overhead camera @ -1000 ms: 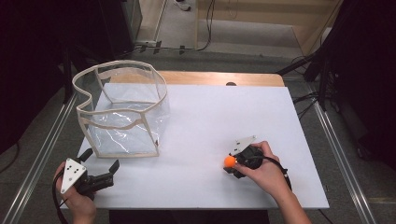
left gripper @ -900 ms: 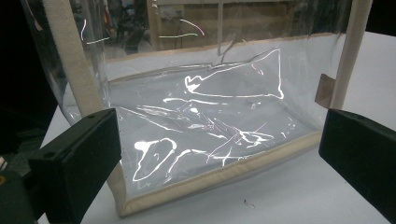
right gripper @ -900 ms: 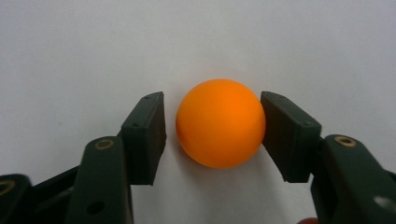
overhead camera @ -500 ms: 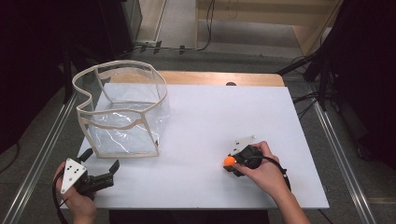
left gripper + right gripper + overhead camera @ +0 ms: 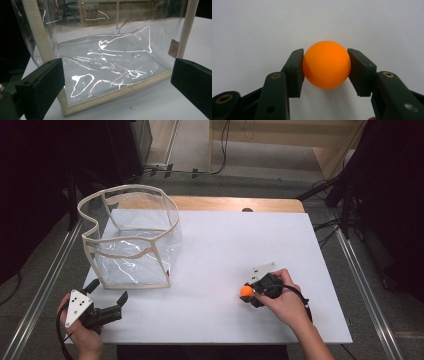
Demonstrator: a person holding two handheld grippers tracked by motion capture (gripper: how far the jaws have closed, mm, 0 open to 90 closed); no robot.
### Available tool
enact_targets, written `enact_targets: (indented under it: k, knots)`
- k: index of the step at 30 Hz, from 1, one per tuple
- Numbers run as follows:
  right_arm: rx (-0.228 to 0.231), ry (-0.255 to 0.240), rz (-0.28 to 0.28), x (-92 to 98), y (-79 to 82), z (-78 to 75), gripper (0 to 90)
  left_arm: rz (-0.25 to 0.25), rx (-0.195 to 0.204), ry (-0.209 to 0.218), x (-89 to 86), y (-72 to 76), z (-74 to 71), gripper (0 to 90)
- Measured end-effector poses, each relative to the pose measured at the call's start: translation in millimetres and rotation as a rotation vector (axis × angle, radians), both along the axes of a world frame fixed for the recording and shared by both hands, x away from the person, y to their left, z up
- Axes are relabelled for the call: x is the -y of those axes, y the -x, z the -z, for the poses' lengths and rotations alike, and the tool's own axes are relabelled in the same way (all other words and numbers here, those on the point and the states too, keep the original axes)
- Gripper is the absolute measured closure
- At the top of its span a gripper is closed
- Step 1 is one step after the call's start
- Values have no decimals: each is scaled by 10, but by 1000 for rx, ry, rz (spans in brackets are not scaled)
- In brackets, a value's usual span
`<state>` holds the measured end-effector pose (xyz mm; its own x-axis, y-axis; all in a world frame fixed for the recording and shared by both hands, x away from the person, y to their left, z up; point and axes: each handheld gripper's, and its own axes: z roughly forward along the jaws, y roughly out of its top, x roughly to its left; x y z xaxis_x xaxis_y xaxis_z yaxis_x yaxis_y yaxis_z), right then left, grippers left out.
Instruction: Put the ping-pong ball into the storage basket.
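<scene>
The desk (image 5: 300,250) carried a clear bag (image 5: 131,240) at its left. The left hand-held gripper (image 5: 107,307) waited before it, jaws apart. The right hand-held gripper (image 5: 325,72) had just finished closing, clamping the ball (image 5: 326,64) on the desk's right side: probably ready to lift.

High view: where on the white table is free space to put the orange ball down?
The white table is bare between the clear bag and the right gripper holding the orange ball, and along the far and right edges. It is tight only at the near-left corner, where the left gripper faces the bag.
</scene>
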<state>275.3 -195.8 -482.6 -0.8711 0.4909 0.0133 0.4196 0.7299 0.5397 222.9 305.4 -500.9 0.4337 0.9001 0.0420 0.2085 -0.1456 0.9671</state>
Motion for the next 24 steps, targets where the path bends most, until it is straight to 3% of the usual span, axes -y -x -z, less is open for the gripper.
enact_targets:
  k: [24]
  knots:
    - [-7, -8, -33, -45, -61, -119, 481, 0, 0, -3, 1, 0, 0, 0]
